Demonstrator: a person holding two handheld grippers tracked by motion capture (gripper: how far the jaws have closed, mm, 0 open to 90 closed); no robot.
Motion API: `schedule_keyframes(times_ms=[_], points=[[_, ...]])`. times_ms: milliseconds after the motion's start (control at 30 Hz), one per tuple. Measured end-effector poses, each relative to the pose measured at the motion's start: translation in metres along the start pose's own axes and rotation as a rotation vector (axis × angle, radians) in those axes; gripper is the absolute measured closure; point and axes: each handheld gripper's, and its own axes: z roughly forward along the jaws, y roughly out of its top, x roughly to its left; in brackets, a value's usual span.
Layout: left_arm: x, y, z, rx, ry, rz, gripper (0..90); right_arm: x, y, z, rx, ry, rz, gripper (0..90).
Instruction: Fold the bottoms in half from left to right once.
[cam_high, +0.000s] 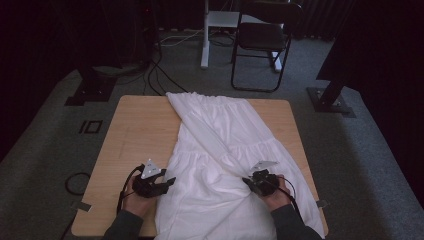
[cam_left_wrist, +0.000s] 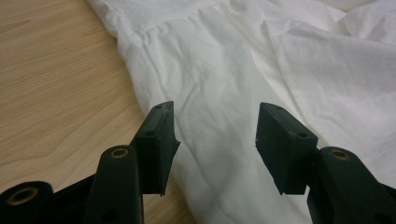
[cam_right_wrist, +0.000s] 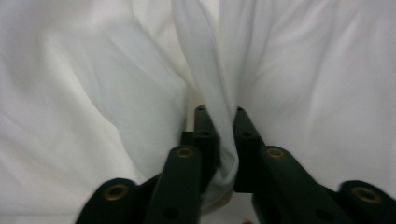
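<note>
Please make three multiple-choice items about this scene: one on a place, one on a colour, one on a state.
1. Where does the white cloth garment lie?
A. On the light wooden table
B. On the floor
C. On a chair

2. What colour are both grippers' jaws?
A. Red
B. Black
C. Yellow

3. How is the right gripper?
A. Wide open over bare wood
B. Shut on nothing
C. Shut on a fold of the garment

Answers:
1 A, the high view shows it spread across the tabletop.
2 B, both gripper views show black jaws.
3 C, the right gripper view shows cloth pinched between the jaws.
</note>
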Motion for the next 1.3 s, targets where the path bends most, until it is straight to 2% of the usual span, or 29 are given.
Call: schedule_keyframes(times_ms=[33,67,100,167,200,233,267,333,367,433,500,533,567,600,633,667,733,833,867,933,1000,1033,1067,1100,1133,1167,1200,1233,1300], points=[[0.0,0.001,0.001,0.001,-0.002,0.003,47.9,0.0,0.0,0.0,0.0,0.0,0.0,84.7],[-0.001,0.002,0.001,0.002,-0.003,0.004,47.7,-0.002,0.003,-0.008,-0.036,-0.003,0.011,85.2],[-0.002,0.004,0.001,-0.005,-0.004,0.008,47.4,-0.007,0.009,-0.03,-0.117,-0.013,0.036,85.5],[-0.004,0.007,0.001,-0.009,-0.002,0.015,47.0,-0.015,0.016,-0.055,-0.215,-0.029,0.057,85.6],[-0.004,0.007,0.001,-0.009,-0.002,0.015,46.9,-0.015,0.016,-0.055,-0.215,-0.029,0.057,85.6],[-0.005,0.009,0.001,-0.01,-0.001,0.023,46.6,-0.024,0.022,-0.081,-0.296,-0.108,0.06,85.6],[-0.005,0.009,0.001,-0.01,-0.001,0.023,46.5,-0.031,0.024,-0.094,-0.335,-0.157,0.069,85.6],[-0.007,0.01,0.002,-0.009,-0.003,0.029,46.3,-0.05,0.023,-0.116,-0.399,-0.246,0.121,85.6],[-0.009,0.011,0.004,-0.011,-0.006,0.028,45.8,-0.06,0.021,-0.122,-0.407,-0.284,0.145,85.5],[-0.01,0.012,0.006,-0.008,-0.01,0.03,45.4,-0.082,0.012,-0.121,-0.34,-0.352,0.176,85.0],[-0.011,0.013,0.009,-0.007,-0.015,0.026,44.8,-0.082,0.012,-0.121,-0.34,-0.352,0.176,85.0],[-0.017,0.015,0.016,-0.002,-0.024,0.03,44.8,-0.093,0.005,-0.115,-0.301,-0.353,0.205,84.7],[-0.021,0.017,0.02,0.004,-0.033,0.036,43.0,-0.119,-0.025,-0.082,-0.165,-0.349,0.265,84.4],[-0.026,0.019,0.025,0.012,-0.043,0.044,43.0,-0.119,-0.025,-0.082,-0.165,-0.349,0.265,84.4],[-0.031,0.021,0.031,0.014,-0.054,0.053,40.8,-0.13,-0.045,-0.06,-0.098,-0.351,0.289,84.2],[-0.038,0.023,0.037,0.02,-0.068,0.064,40.8,-0.13,-0.045,-0.06,-0.098,-0.351,0.289,84.2],[-0.051,0.028,0.05,0.037,-0.09,0.086,37.7,-0.139,-0.068,-0.039,-0.052,-0.329,0.339,82.8],[-0.067,0.035,0.072,0.055,-0.126,0.09,35.9,-0.141,-0.076,-0.031,-0.032,-0.317,0.352,82.3],[-0.072,0.037,0.079,0.061,-0.135,0.089,35.1,-0.14,-0.077,-0.031,-0.048,-0.317,0.353,82.0],[-0.079,0.04,0.092,0.065,-0.169,0.071,34.2,-0.139,-0.076,-0.031,-0.039,-0.318,0.348,81.3],[-0.084,0.043,0.102,0.079,-0.181,0.067,35.8,-0.138,-0.076,-0.031,-0.041,-0.319,0.348,81.2],[-0.086,0.043,0.105,0.075,-0.175,0.07,39.4,-0.138,-0.076,-0.031,-0.041,-0.318,0.35,80.9],[-0.087,0.045,0.106,0.078,-0.174,0.076,48.3,-0.137,-0.076,-0.031,-0.041,-0.318,0.351,80.7],[-0.086,0.046,0.106,0.089,-0.166,0.083,62.0,-0.136,-0.077,-0.031,-0.043,-0.318,0.35,80.6],[-0.086,0.047,0.105,0.099,-0.152,0.087,83.4,-0.135,-0.077,-0.031,-0.043,-0.317,0.349,80.0],[-0.083,0.047,0.105,0.103,-0.152,0.084,83.4,-0.135,-0.077,-0.031,-0.043,-0.317,0.349,80.0],[-0.076,0.047,0.103,0.107,-0.136,0.071,89.6,-0.132,-0.076,-0.031,-0.041,-0.315,0.352,79.8],[-0.076,0.047,0.103,0.107,-0.136,0.071,90.0,-0.132,-0.076,-0.031,-0.041,-0.315,0.352,79.8],[-0.068,0.046,0.1,0.114,-0.105,0.075,90.0,-0.129,-0.076,-0.03,-0.042,-0.307,0.351,79.6]])
